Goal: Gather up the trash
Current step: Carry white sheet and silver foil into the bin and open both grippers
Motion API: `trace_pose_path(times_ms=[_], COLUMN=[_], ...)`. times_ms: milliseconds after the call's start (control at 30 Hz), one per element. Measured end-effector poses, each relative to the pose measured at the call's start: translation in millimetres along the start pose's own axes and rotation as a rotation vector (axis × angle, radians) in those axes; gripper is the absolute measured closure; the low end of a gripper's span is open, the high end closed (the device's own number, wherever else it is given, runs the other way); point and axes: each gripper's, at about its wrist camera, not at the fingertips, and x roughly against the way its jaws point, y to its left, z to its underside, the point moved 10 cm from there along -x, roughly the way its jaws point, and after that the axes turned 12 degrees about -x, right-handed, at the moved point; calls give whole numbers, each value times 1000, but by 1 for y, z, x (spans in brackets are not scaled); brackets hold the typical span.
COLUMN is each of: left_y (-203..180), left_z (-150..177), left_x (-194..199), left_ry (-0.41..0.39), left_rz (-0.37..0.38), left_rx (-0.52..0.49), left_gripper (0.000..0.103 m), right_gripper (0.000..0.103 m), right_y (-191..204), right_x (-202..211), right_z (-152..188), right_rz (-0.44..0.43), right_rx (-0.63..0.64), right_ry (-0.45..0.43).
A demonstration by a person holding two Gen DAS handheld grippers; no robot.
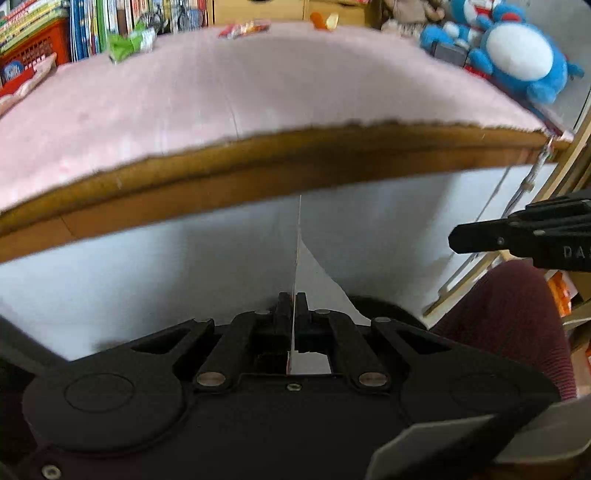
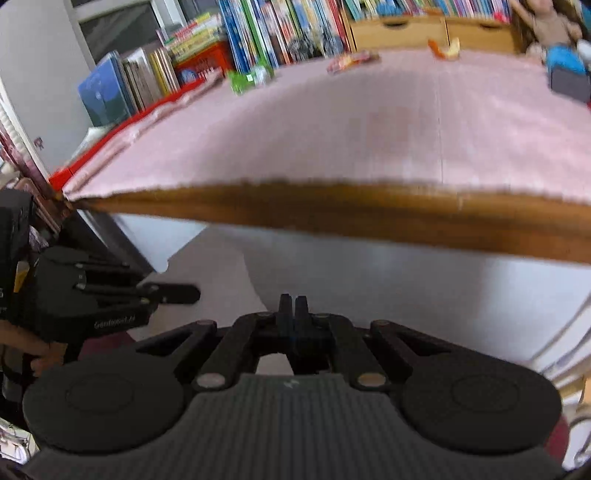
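Observation:
My left gripper is shut on a thin white sheet that stands edge-on between its fingers, with one flap hanging to the right. It is below the table's wooden front edge. In the right wrist view the left gripper shows at the left. My right gripper is shut, and nothing shows between its fingers; the left wrist view has the right gripper at its right. Far across the pink cloth lie a green wrapper, a red wrapper and an orange scrap.
Rows of books and a wooden drawer box line the table's far side. Blue plush toys sit at the far right corner. A person's knee in maroon cloth is below the right gripper. A white surface fills the space under the table.

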Motion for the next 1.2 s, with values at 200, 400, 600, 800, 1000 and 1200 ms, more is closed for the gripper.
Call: trace_pose_path(times_ms=[200,400,600,800,1000,1200], left_y=[-6,-10,-13,-16,-12,-1], left_z=[7,7,3,-2,-12,-33], left_x=[-17,-24,-22,-16,-7,21], left_ry=[48,59,53,39,13,-55], left_rz=[5,4,-8,-32,-35,12], left_rx=[-25,-44,-50,-67,-56,-11], left_gripper=[97,92,67,57,53,53], right_gripper=[100,98,91,76,53,35], right_y=[-11,-17,-18,-21,-16,-3], right_x=[-9,-15,-17,-13,-7,9], right_z=[8,8,5,1,-4,-19], right_rz=[4,13,10,2,-12,-91], right_rx=[-57,-90,-108,-114,-92,-52], right_ry=[27,29,21,4,-10,-41])
